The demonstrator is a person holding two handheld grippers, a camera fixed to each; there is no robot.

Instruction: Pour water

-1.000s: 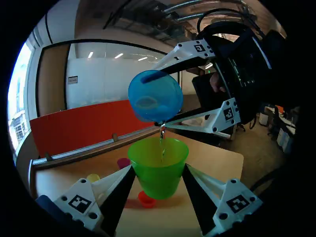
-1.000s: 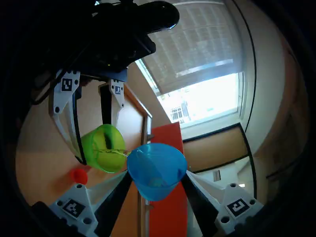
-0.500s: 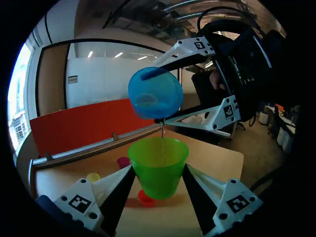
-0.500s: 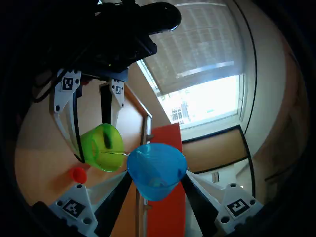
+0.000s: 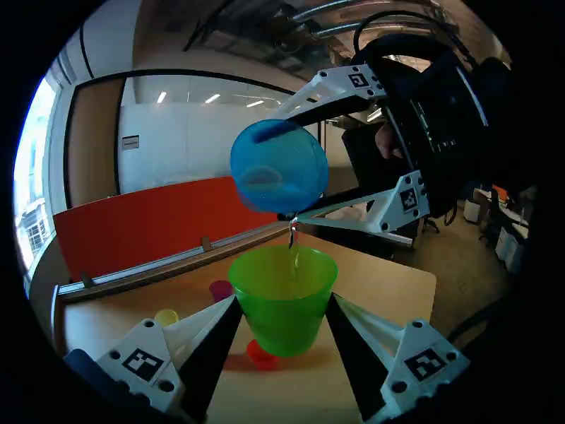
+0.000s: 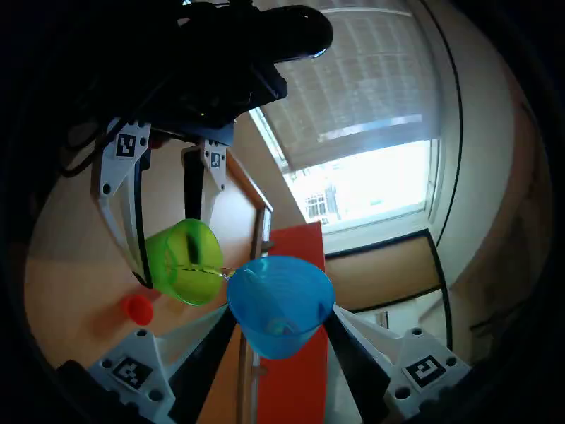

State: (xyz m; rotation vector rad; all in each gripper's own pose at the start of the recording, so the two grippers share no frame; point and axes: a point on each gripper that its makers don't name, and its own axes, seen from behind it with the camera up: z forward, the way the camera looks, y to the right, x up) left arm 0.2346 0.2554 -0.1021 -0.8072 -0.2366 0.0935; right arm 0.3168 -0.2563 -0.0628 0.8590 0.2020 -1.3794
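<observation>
In the left gripper view my left gripper [image 5: 284, 326] is shut on an upright green cup [image 5: 284, 298] held over the wooden table [image 5: 395, 283]. Above it the right gripper [image 5: 300, 162] holds a blue cup [image 5: 278, 174] tipped far over, and a thin stream of water [image 5: 291, 237] falls from its rim into the green cup. In the right gripper view my right gripper [image 6: 281, 332] is shut on the blue cup [image 6: 280, 305]. Its rim touches the edge of the green cup [image 6: 182, 263], which the left gripper [image 6: 166, 212] holds.
Small cups stand on the table: a red one [image 5: 261, 355] just behind the green cup, a magenta one [image 5: 220, 290] and a yellow one [image 5: 167, 317] farther back. An orange-red partition [image 5: 148, 226] runs along the table's far edge. A hand [image 5: 385, 145] holds the right gripper.
The blue cup has stayed tipped over the green cup with water still trickling out. The right gripper view has shifted slightly; the cups have barely moved.
</observation>
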